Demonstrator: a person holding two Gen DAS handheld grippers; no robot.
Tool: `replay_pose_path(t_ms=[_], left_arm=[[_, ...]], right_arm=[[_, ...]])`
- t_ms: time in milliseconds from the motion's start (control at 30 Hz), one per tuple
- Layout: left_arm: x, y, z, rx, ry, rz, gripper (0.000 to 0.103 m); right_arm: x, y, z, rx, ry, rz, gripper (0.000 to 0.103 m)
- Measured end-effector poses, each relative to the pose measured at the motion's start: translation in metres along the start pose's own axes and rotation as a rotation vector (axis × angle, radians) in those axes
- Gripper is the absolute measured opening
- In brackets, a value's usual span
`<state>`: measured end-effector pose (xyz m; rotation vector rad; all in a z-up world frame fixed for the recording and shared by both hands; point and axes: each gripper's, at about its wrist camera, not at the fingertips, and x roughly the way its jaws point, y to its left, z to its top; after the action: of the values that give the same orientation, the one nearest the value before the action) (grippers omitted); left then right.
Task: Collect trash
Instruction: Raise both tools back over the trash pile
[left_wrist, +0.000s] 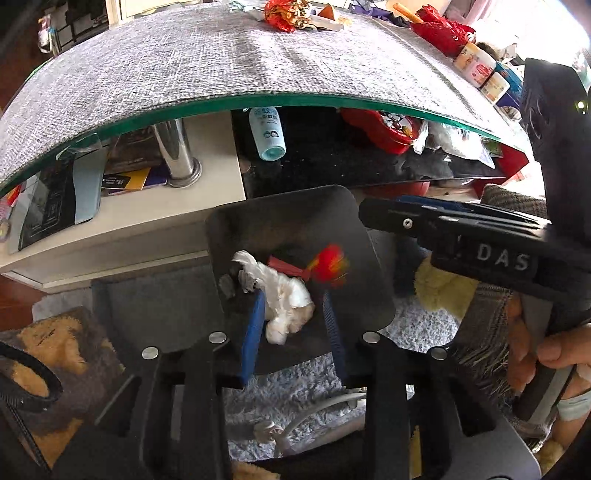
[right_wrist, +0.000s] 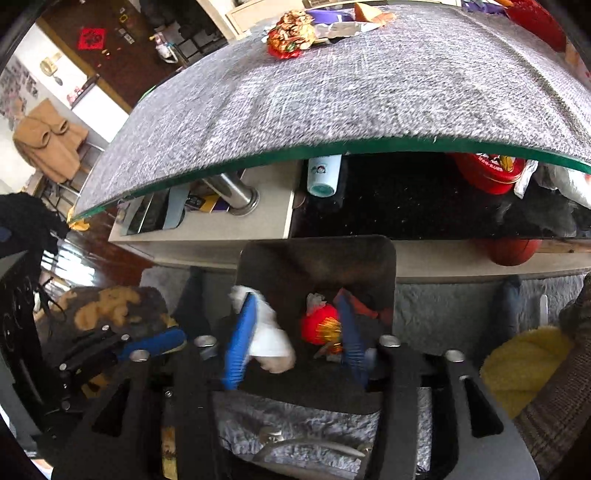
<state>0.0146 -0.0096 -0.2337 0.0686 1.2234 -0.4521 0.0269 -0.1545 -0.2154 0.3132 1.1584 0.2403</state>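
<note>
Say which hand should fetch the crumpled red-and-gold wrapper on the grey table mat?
Left, narrowly: left gripper and right gripper both hang open over the black bin; the wrapper lies leftward.

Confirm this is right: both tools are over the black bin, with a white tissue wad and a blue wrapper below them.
Not quite. The wrapper is red, not blue, as the right wrist view shows. It and the white tissue wad do sit below both tools, over the black bin.

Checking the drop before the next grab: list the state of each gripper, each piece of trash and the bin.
left gripper: open, white tissue between fingers
right gripper: open over bin
white tissue: crumpled, released
red wrapper: crumpled, in bin
black bin: upright, open-topped
</note>
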Motion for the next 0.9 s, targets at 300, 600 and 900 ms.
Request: replay_pose_path(t_ms=[300,600,900], left_arm=[[-0.022,0.006,0.013,-0.01,-0.045,0.043,0.06],[-0.069,0.007,0.055,0.011,-0.139,0.106,0.083],[-0.1,0.011,0.119,0.022,-0.214,0.143,0.084]], right_arm=[[-0.021,-0.002,0.014,-0.038,-0.042,-0.075,0.081],[-0.08,-0.015,0.066,-0.046,-0.174,-0.094,0.085],[-0.109,-0.022,0.125,-0.079,-0.247,-0.163,0.085]])
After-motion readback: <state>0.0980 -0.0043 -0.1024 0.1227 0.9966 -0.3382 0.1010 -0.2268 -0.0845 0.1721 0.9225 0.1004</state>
